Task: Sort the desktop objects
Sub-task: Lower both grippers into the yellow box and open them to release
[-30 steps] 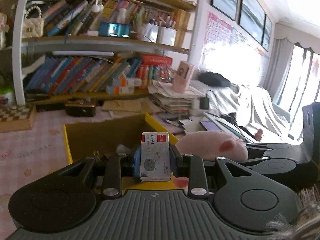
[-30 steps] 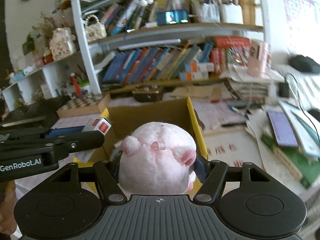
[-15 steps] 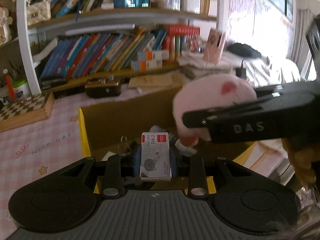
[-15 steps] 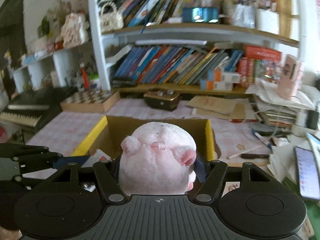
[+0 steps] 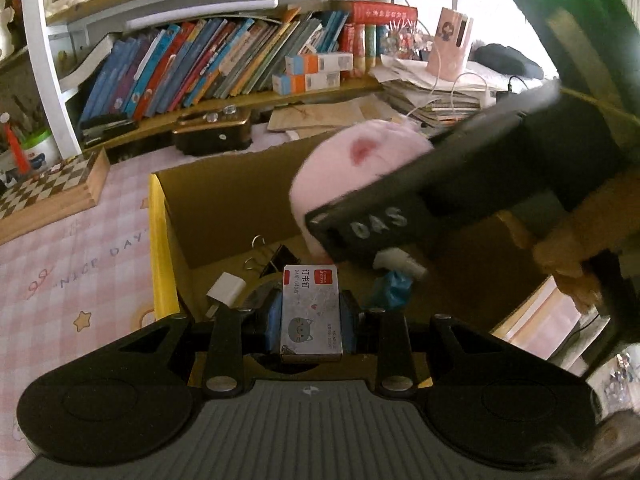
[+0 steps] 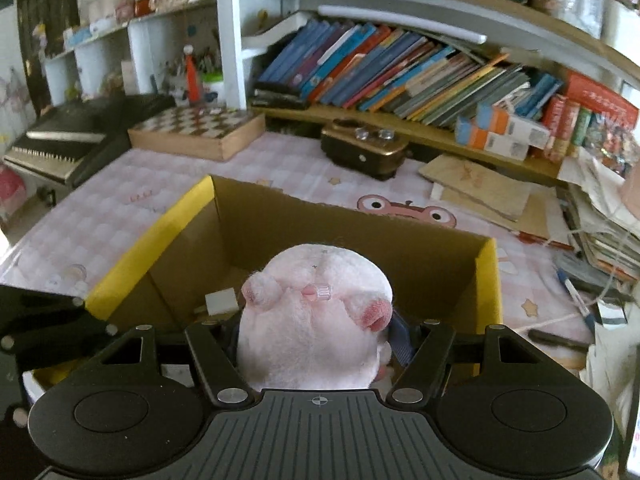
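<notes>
My left gripper (image 5: pixel 311 312) is shut on a small staple box (image 5: pixel 311 314) with a cat picture, held over the near end of an open cardboard box (image 5: pixel 160 240) with yellow rims. My right gripper (image 6: pixel 316 332) is shut on a pink plush toy (image 6: pixel 316 320), held above the same cardboard box (image 6: pixel 360 236). The plush (image 5: pixel 352 164) and the right gripper's black body show in the left wrist view, over the box's right side. Inside the box lie a white charger plug (image 5: pixel 225 290), black binder clips (image 5: pixel 276 258) and a blue item (image 5: pixel 394 286).
A pink checked cloth (image 6: pixel 280 168) covers the desk. A chessboard box (image 6: pixel 196 130), a dark brown case (image 6: pixel 364 150), flat wooden boards (image 6: pixel 480 184), pens (image 6: pixel 576 292) and stacked papers (image 5: pixel 440 80) surround the box. Bookshelves (image 6: pixel 400 68) stand behind.
Both grippers have moved further over the cardboard box and tilted downward. The plush has come lower and closer to the box's inside. Both grips are unchanged.
</notes>
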The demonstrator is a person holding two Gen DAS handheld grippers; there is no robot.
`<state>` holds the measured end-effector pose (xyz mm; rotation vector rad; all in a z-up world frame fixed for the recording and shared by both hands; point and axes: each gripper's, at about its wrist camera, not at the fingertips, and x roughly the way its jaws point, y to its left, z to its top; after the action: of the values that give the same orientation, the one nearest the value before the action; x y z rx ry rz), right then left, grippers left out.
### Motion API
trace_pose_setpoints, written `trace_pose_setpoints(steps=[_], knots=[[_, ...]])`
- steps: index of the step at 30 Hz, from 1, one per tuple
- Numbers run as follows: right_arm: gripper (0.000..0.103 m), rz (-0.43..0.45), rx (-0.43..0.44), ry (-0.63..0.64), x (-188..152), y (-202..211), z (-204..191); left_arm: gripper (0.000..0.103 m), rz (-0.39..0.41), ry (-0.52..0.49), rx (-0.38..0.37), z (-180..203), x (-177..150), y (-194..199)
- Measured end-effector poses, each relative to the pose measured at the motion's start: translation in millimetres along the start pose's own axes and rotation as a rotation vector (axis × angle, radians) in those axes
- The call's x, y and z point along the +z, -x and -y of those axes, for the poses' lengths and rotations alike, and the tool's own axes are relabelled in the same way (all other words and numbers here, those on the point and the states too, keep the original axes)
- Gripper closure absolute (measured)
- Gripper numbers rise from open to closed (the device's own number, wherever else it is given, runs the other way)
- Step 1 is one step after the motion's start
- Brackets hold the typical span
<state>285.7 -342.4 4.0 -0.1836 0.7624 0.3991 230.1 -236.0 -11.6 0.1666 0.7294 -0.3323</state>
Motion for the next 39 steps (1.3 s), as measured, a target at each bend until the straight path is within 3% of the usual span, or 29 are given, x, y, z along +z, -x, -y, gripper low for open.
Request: trace_pose_setpoints(steps=[9,20,24,29,34,39], knots=[[0.035,-0.095,0.013,0.074,16.5,-31.1,-7.8,0.075,-0.013,0.007,0.005,-0.7,1.4,-3.7],[0.031,-0.128,0.021,0.033,17.4,-41.9,-2.5,0.073,-0.003,-0.001,0.019,-0.8,0.5,-2.5],[0.028,-0.098,0.017,0.015,17.9,-35.8,-0.7,0.045,0.034,-0.008,0.037,1.0,1.4,4.9],[0.022,-0.043,0.007,-0.027,22.7,-21.7,7.8,0.036,0.087,-0.006,0.062,2.1,5.2,18.8],[0.021,0.031,0.005,-0.052,26.2,-0.2,12.3,0.020,0.151,0.010,0.096,1.2,10.2,39.4],[0.021,0.128,0.001,-0.070,28.1,26.5,13.3,0.012,0.211,0.053,0.145,-3.9,10.1,67.2]])
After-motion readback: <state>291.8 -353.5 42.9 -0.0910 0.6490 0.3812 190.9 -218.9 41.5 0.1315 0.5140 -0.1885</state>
